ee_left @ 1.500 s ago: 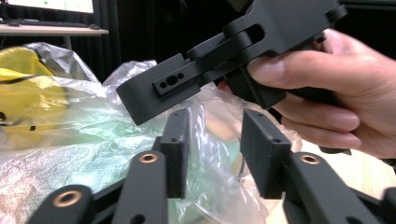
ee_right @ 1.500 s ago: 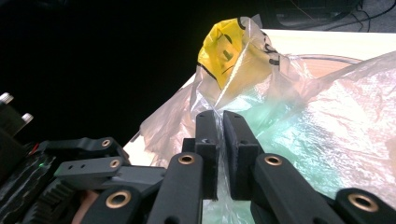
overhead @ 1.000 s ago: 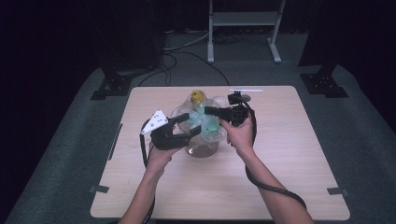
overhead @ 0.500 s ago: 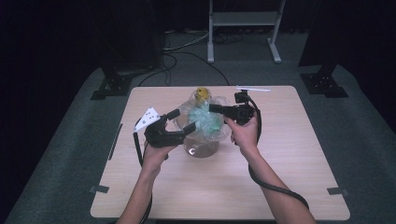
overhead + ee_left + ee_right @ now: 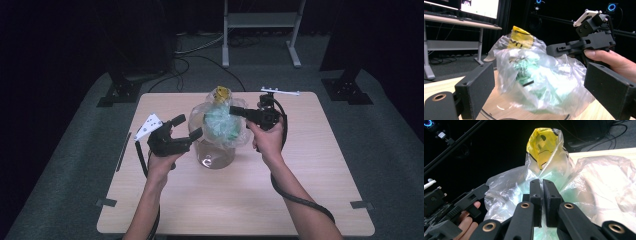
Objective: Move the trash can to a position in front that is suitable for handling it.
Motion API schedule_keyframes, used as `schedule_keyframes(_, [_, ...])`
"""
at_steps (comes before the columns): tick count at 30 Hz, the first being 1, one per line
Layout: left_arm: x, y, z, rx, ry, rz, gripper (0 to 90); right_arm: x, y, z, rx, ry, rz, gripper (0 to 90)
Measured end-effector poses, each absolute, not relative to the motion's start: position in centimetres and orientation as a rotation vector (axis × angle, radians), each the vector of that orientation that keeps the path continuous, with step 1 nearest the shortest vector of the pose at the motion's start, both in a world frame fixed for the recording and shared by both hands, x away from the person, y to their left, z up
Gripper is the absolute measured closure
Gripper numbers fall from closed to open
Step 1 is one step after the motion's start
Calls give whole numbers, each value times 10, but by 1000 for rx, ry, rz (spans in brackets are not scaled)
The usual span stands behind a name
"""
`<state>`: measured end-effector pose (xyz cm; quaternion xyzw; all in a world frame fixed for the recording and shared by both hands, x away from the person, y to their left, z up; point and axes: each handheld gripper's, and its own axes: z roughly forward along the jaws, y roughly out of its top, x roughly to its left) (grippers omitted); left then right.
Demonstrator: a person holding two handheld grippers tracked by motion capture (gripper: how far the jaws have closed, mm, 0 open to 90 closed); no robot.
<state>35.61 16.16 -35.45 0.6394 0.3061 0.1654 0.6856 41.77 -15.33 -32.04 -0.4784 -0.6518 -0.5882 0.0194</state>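
A clear plastic bag of green stuff, with a yellow smiley item at its top, hangs over a round glass container at mid-table. My right gripper is shut on the bag's film from the right; in the right gripper view its jaws pinch the plastic below the yellow item. My left gripper stands just left of the bag, and its jaws have just been opening. In the left gripper view the bag lies ahead between the wide jaws, untouched.
The wooden table has bare room in front and on both sides. A thin white strip lies at the back right edge. A white stand and cables are on the dark floor behind.
The left gripper has let go of the bag, drawn back to the left and opened wide. The right gripper has lifted the bag slightly.
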Motion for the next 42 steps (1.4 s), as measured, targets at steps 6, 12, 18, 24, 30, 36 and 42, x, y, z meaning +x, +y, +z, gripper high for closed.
schedule_keyframes(6, [356,161,-355,1436,680,366,85,417,-160,-316,-1496,-2010,-1850,870])
schedule_keyframes(12, [356,160,-356,1439,678,365,85,417,-167,-311,-1505,-1989,-1874,870])
schedule_keyframes(18, [357,160,-356,1439,681,363,84,417,-175,-304,-1504,-1959,-1913,871])
schedule_keyframes(24, [357,160,-356,1439,682,360,84,414,-179,-299,-1491,-1950,-1938,871])
schedule_keyframes(30, [357,161,-356,1436,682,359,84,411,-183,-292,-1491,-1945,-1961,874])
schedule_keyframes(36, [357,160,-357,1442,680,359,84,408,-191,-285,-1491,-1931,-1995,877])
schedule_keyframes(42, [357,158,-358,1439,686,354,84,403,-197,-278,-1479,-1938,-2013,879])
